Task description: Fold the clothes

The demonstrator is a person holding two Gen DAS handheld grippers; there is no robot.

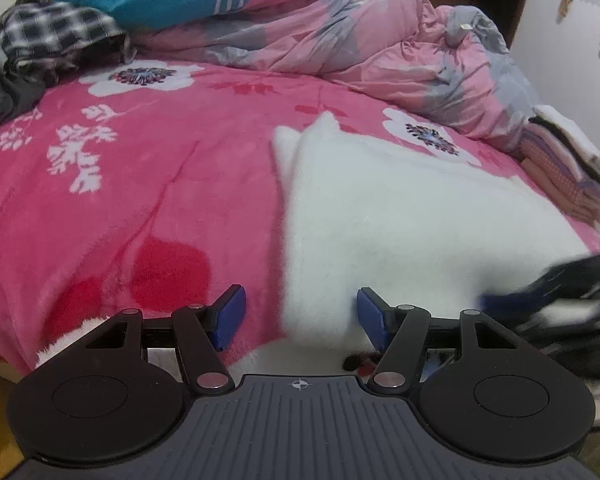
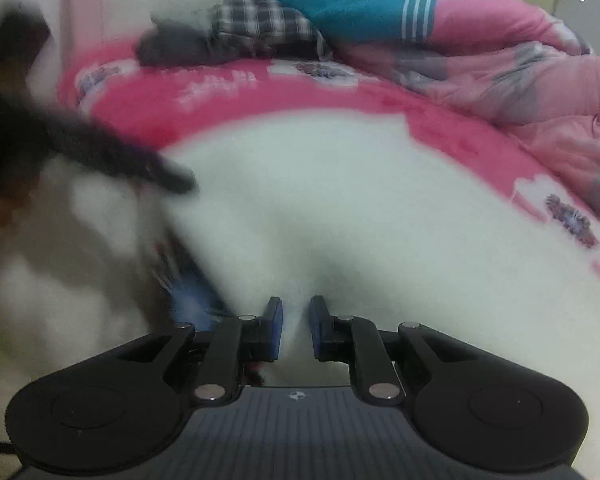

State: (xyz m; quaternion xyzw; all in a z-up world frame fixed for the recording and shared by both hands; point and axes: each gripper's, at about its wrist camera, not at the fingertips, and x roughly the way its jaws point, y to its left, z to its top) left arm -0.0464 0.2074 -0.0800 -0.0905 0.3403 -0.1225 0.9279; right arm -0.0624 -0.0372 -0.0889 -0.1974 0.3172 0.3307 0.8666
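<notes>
Both grippers angle down: right gripper (image 2: 296, 328) pinches white garment (image 2: 340, 200).

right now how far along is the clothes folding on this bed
Looks done: a folded stack sits at the bed's right edge. In hand: the white fluffy garment lies on the pink blanket; the right gripper is pinched on a ridge of it, while the left gripper stands open over its edge. Left: finishing this piece, plus the plaid and grey clothes heaped near the headboard.

A crumpled pink quilt (image 1: 380, 36) (grey-patched) lies heaped on the floral bedspread (image 1: 148, 184).
</notes>
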